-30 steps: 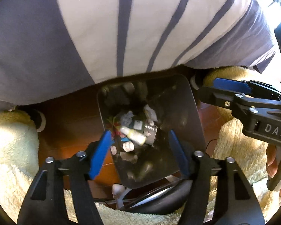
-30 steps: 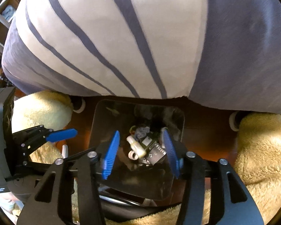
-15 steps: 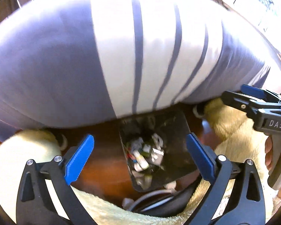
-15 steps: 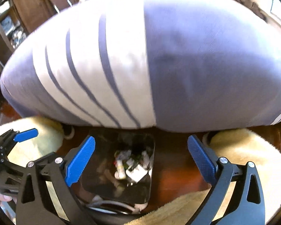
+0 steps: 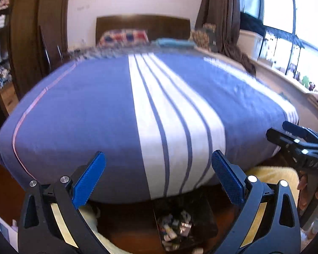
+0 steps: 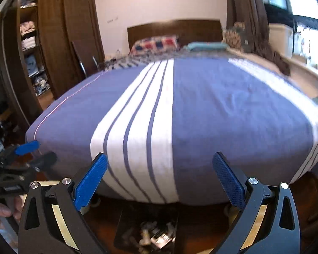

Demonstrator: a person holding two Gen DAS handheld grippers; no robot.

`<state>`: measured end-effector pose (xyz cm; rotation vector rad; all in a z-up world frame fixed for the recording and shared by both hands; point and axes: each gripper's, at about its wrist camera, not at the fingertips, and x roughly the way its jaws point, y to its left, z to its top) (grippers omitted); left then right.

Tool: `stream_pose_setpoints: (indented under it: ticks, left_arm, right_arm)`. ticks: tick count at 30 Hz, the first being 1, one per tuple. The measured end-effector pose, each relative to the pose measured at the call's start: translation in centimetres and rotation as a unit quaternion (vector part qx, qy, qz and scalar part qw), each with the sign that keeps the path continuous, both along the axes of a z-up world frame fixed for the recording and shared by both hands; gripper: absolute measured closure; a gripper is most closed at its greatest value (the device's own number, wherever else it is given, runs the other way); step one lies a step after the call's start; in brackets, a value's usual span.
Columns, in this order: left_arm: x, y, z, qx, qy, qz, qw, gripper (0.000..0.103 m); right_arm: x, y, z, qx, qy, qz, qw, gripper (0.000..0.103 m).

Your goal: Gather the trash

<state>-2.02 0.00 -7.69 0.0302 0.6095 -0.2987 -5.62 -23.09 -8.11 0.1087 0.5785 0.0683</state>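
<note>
A black trash bin (image 5: 203, 216) stands on the wooden floor at the foot of the bed, with small bits of trash (image 5: 173, 228) in it. The same bin (image 6: 125, 230) shows low in the right wrist view, its trash (image 6: 154, 235) a pale heap. My left gripper (image 5: 158, 177) is open wide and empty, high above the bin. My right gripper (image 6: 160, 178) is likewise open with nothing between its blue pads (image 6: 229, 180). The right gripper (image 5: 296, 146) also shows at the right edge of the left wrist view, held by a hand (image 5: 307, 190).
A large bed with a blue and white striped cover (image 5: 159, 110) fills the middle of both views. Cream fluffy rugs (image 5: 271, 175) lie on the floor beside the bin. A dark wardrobe (image 6: 53, 48) stands at left, a window (image 5: 294, 31) at right.
Both grippers opened from half shut to wide, rose well above the bin and tilted up, so the bed top and room came into view. The bin sank to the bottom edge.
</note>
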Motion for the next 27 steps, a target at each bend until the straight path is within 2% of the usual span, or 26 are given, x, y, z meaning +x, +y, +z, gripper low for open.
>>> stream_pose_setpoints:
  ticks: [3, 11, 14, 20, 27]
  left_arm:
    - [-0.7, 0.1, 1.9, 0.001, -0.031, 0.006, 0.9995, 0.008]
    - [-2.2, 0.0, 5.7, -0.003, -0.084, 0.021, 0.9963, 0.008]
    - [-2.7, -0.2, 6.1, -0.002, -0.097, 0.025, 0.995, 0.008]
    - [-3.5, -0.3, 7.1, -0.003, -0.112, 0.026, 0.9933, 0.008]
    - [-3.8, -0.3, 7.3, -0.003, -0.117, 0.024, 0.9929, 0.008]
  right_arm:
    - [0.1, 0.6, 1.4, -0.04, -0.019, -0.021, 0.999, 0.004]
    - [-1.4, 0.2, 6.0, -0.064, -0.085, -0.047, 0.993, 0.004]
    - [-2.1, 0.1, 7.4, -0.066, -0.11, -0.056, 0.99, 0.004]
    - [-3.2, -0.6, 8.4, -0.058, -0.133, -0.065, 0.987, 0.004]
    - [-3.2, -0.2, 8.4, -0.057, -0.131, -0.065, 0.988, 0.004]
